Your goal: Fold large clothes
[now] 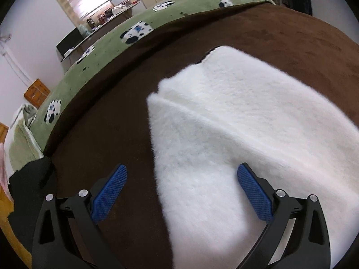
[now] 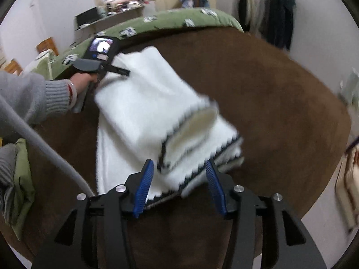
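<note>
Fleece garment (image 2: 143, 103), white, soft, light, thick when folded, lies on brown blanket (image 2: 269, 89) ahead of both tools. Right tool (image 2: 179, 168) spread astride trimmed hem; left tool (image 1: 181, 170) spread. Best pinched at corners.

Blurred trimmed edge of white garment (image 2: 202, 148)

Folded garment (image 2: 143, 112) lying on the blanket (image 2: 269, 103) that covers the bed, patterned cover (image 2: 179, 19) along the far edge, desk (image 2: 112, 16) beyond it far left, hanging clothes (image 2: 269, 13) far right, left gripper (image 2: 105, 56) at the garment's far-left corner, right gripper (image 2: 179, 179) over its near edge.
</note>
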The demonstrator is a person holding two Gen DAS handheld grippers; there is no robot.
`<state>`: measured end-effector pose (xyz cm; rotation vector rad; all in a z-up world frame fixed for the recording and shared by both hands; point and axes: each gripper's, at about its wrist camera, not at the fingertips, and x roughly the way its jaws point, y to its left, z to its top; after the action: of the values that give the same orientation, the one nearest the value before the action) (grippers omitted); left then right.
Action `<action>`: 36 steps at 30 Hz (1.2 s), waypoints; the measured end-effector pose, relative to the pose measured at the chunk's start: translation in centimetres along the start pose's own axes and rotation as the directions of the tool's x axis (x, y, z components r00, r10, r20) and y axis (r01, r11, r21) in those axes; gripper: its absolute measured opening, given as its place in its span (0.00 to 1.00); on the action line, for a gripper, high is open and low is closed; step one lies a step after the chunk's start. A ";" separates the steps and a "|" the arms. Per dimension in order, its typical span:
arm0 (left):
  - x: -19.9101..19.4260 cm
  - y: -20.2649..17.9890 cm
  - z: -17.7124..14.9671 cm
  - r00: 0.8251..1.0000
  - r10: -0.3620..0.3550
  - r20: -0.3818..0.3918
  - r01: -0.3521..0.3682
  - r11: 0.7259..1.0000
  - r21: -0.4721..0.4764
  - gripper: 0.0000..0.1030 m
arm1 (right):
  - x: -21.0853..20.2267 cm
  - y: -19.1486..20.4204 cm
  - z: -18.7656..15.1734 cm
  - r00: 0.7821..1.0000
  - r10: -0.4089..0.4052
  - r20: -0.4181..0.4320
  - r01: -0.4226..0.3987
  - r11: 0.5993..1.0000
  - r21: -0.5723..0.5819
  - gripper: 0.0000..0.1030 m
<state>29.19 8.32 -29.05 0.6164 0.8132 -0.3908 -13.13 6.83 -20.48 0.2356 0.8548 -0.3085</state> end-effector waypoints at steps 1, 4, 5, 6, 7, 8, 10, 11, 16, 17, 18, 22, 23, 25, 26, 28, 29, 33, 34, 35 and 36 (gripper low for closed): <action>-0.5 -0.2 0.0 1.000 -0.008 0.001 0.008 1.000 0.013 0.94 | -0.4 0.1 0.8 1.000 0.014 0.012 -0.013 0.999 -0.029 0.47; -1.6 -1.0 -0.4 1.000 -0.025 -0.002 0.025 0.999 0.043 0.94 | -0.2 0.6 3.2 0.998 0.063 0.031 -0.059 0.993 -0.106 0.48; -1.7 -1.2 -0.5 0.999 -0.035 -0.010 0.035 0.999 0.041 0.94 | 0.4 0.7 4.1 0.995 0.097 0.018 -0.094 0.989 -0.117 0.48; -1.7 -1.3 -0.7 0.999 -0.044 -0.019 0.044 0.999 0.031 0.94 | 1.4 0.9 4.7 0.993 0.116 0.000 -0.115 0.985 -0.127 0.48; -1.6 -1.3 -0.8 0.998 -0.050 -0.024 0.050 0.999 0.014 0.94 | 2.3 1.1 5.2 0.991 0.131 -0.015 -0.132 0.981 -0.142 0.47; -1.4 -1.1 -1.1 0.998 -0.056 -0.029 0.056 0.998 -0.017 0.94 | 3.4 1.2 5.4 0.990 0.141 -0.027 -0.143 0.974 -0.175 0.46; -0.9 -0.7 -1.5 0.996 -0.083 -0.036 0.080 0.994 -0.080 0.95 | 5.6 0.8 5.1 0.989 0.135 -0.054 -0.143 0.967 -0.213 0.35; -0.6 -0.5 -1.8 0.995 -0.095 -0.038 0.091 0.990 -0.106 0.95 | 6.3 0.4 5.0 0.989 0.134 -0.067 -0.145 0.966 -0.213 0.33; 1.0 0.5 -3.4 0.983 -0.177 -0.041 0.164 0.963 -0.215 0.95 | 10.3 -1.1 2.3 0.982 0.078 -0.172 -0.128 0.944 -0.305 0.29; 1.1 0.5 -3.6 0.982 -0.183 -0.035 0.171 0.959 -0.225 0.95 | 10.8 -1.3 1.9 0.981 0.080 -0.179 -0.133 0.942 -0.307 0.30; 1.3 0.4 -3.9 0.982 -0.187 -0.024 0.177 0.956 -0.234 0.95 | 11.1 -1.5 1.5 0.981 0.087 -0.174 -0.138 0.942 -0.306 0.31; 1.3 0.2 -4.5 0.985 -0.173 0.012 0.171 0.954 -0.245 0.95 | 11.4 -1.7 0.8 0.985 0.098 -0.143 -0.139 0.938 -0.317 0.31; 1.3 0.2 -4.6 0.985 -0.170 0.017 0.169 0.955 -0.245 0.95 | 11.4 -1.9 0.6 0.985 0.105 -0.134 -0.143 0.938 -0.316 0.31; 1.1 0.0 -4.8 0.988 -0.153 0.032 0.156 0.958 -0.240 0.95 | 11.2 -1.9 0.4 0.987 0.110 -0.120 -0.143 0.936 -0.322 0.31; 1.0 0.0 -4.7 0.989 -0.147 0.036 0.151 0.960 -0.236 0.95 | 11.2 -1.9 0.4 0.987 0.111 -0.117 -0.143 0.936 -0.321 0.31; 0.9 -0.1 -4.6 0.990 -0.132 0.040 0.137 0.963 -0.231 0.95 | 11.1 -2.0 0.4 0.987 0.115 -0.114 -0.146 0.937 -0.318 0.31; 0.8 -0.2 -4.6 0.992 -0.121 0.038 0.127 0.965 -0.231 0.95 | 11.2 -2.0 0.6 0.987 0.116 -0.114 -0.147 0.937 -0.316 0.31; -0.4 -0.9 -3.7 0.998 -0.055 0.018 0.057 0.982 -0.179 0.94 | 11.2 -1.8 1.0 0.985 0.118 -0.129 -0.154 0.933 -0.325 0.33; -1.0 -1.3 -3.4 0.999 -0.033 0.017 0.035 0.989 -0.144 0.94 | 11.1 -1.9 1.2 0.983 0.119 -0.140 -0.160 0.931 -0.327 0.37; -1.5 -1.5 -3.3 1.000 -0.025 0.018 0.027 0.992 -0.120 0.94 | 11.1 -2.0 1.6 0.980 0.125 -0.155 -0.169 0.932 -0.321 0.41; -2.4 -1.8 -3.2 0.999 -0.036 0.021 0.038 0.995 -0.096 0.94 | 10.8 -2.2 2.2 0.976 0.135 -0.171 -0.183 0.935 -0.305 0.56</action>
<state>24.98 9.23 -29.52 0.5079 0.8210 -0.3882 -5.72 2.22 -27.61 0.0237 1.0120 0.0028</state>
